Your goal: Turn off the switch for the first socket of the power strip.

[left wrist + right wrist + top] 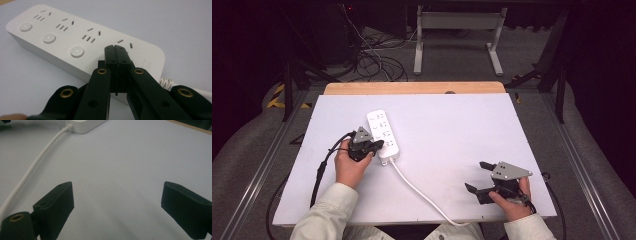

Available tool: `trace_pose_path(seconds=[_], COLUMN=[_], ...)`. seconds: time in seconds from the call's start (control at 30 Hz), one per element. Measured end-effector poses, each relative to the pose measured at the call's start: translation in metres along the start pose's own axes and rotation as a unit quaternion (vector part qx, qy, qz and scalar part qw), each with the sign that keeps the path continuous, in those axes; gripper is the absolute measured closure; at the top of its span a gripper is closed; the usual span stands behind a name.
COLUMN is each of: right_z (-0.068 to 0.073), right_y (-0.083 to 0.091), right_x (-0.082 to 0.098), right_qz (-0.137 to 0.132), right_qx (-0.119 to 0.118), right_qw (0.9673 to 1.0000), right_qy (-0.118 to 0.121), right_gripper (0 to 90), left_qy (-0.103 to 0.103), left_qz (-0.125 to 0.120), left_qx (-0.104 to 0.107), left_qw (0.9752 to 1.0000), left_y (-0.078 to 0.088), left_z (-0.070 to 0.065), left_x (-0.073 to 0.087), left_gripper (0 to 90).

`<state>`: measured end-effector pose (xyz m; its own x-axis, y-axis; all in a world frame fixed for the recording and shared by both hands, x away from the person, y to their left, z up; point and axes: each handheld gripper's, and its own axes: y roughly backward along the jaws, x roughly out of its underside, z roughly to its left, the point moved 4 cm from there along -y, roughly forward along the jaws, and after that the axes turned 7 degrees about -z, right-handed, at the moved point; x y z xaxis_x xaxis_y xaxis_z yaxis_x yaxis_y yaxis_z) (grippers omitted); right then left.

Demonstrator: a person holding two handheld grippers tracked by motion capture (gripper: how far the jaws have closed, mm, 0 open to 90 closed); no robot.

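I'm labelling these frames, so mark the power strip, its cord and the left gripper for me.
power strip [62,37]: left gripper view, on its white top face by the buttons.
cord [419,194]: high view, midway along its white run.
left gripper [116,51]: left gripper view, at its closed tips.

Bare table [472,130] beyond power strip [382,132]

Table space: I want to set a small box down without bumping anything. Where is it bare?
The white table is bare right of the power strip, out to the far and right edges. A smaller bare patch lies between the cord and the right gripper. It is crowded where the left gripper, shut, presses on the strip.
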<state>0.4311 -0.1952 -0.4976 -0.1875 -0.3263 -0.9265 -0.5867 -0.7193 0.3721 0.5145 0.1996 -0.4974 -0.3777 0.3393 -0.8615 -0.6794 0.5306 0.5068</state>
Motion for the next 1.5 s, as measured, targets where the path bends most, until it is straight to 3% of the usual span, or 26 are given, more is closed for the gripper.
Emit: trace_pose_path(seconds=[0.3,0.5,0.83,0.97,1.03,1.37,1.5], right_z=[0.001,0.0012,0.0023,0.0026,0.0027,0.0029,0.0031], right_y=[-0.0008,-0.0007,-0.0016,-0.0018,-0.0019,-0.0021,-0.0022], right_x=[0.0,0.0001,0.0002,0.0004,0.0004,0.0005,0.0007], right_qz=[0.0,0.0,0.001,0.002,0.002,0.001,0.001], right_qx=[-0.004,-0.005,-0.007,-0.007,-0.007,-0.008,-0.009], right_qw=[1.0,1.0,1.0,1.0,1.0,1.0,1.0], right_qy=[0.001,0.001,0.0,0.0,0.0,-0.001,-0.001], right_gripper=[11.5,11.5,11.5,11.5,11.5,11.5,11.5], left_qy=[0.0,0.008,-0.001,0.01,0.001,0.002,-0.01], left_qz=[0.003,-0.002,0.0,-0.002,-0.002,-0.001,0.011], left_qx=[-0.015,-0.011,-0.021,-0.018,-0.023,-0.024,-0.029], left_qw=[0.9999,0.9999,0.9998,0.9998,0.9997,0.9997,0.9995], left_y=[-0.0009,-0.001,-0.0008,-0.0011,-0.001,-0.0011,-0.0014], left_z=[-0.0018,-0.0014,-0.0021,-0.0027,-0.0025,-0.0038,-0.0046], left_x=[0.0,0.0008,0.0007,0.0011,0.001,0.001,-0.0013], left_gripper=[90.0,90.0,90.0,90.0,90.0,90.0,90.0])
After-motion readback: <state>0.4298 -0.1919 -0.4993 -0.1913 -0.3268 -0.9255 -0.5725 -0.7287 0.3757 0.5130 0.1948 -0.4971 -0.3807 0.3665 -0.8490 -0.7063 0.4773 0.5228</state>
